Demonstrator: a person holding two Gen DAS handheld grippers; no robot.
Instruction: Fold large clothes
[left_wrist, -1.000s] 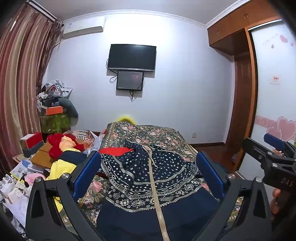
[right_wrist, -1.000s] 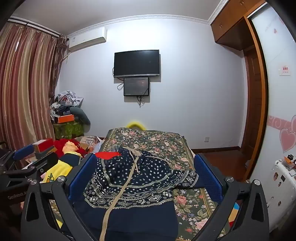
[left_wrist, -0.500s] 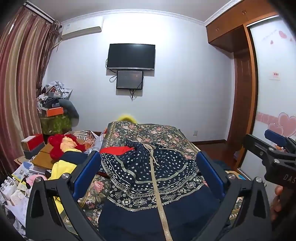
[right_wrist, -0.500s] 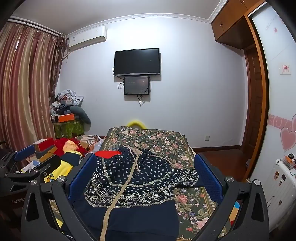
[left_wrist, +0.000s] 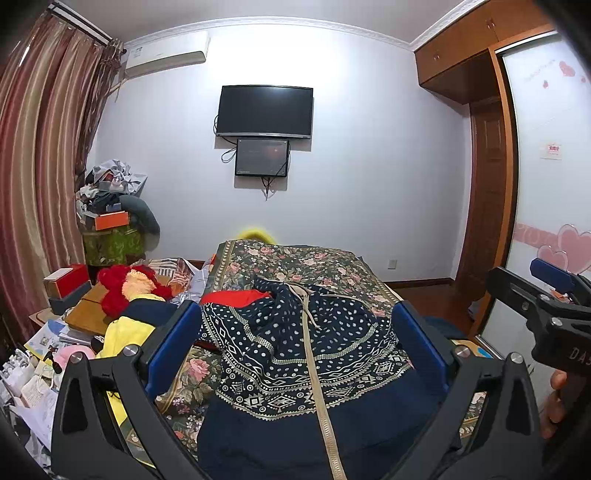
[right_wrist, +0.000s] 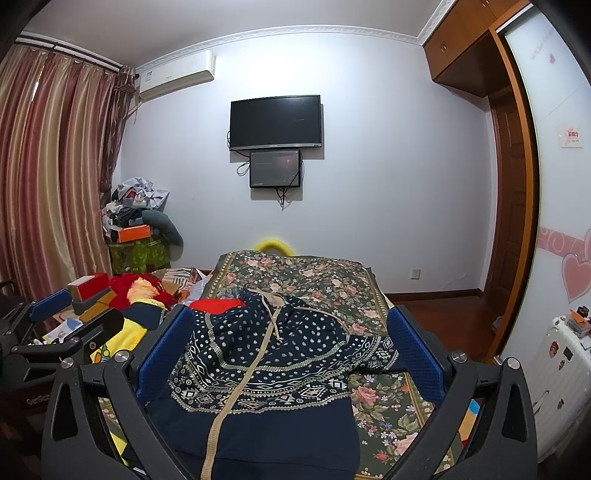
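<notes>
left gripper (left_wrist: 297, 336) wide apart | right gripper (right_wrist: 291, 339) wide apart | left view only: hand (left_wrist: 554, 402) | hoodie (right_wrist: 266, 369) near hem cut off

jacket (left_wrist: 295, 354): knit cloth | bedspread (left_wrist: 317, 262): woven cloth | wardrobe (left_wrist: 480, 37): glossy wood

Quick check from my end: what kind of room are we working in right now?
Most likely a home bedroom. A bed with a floral cover fills the middle, with the navy patterned hoodie spread on it. A wall-mounted TV faces it, and a built-in wooden wardrobe stands on the right.
</notes>
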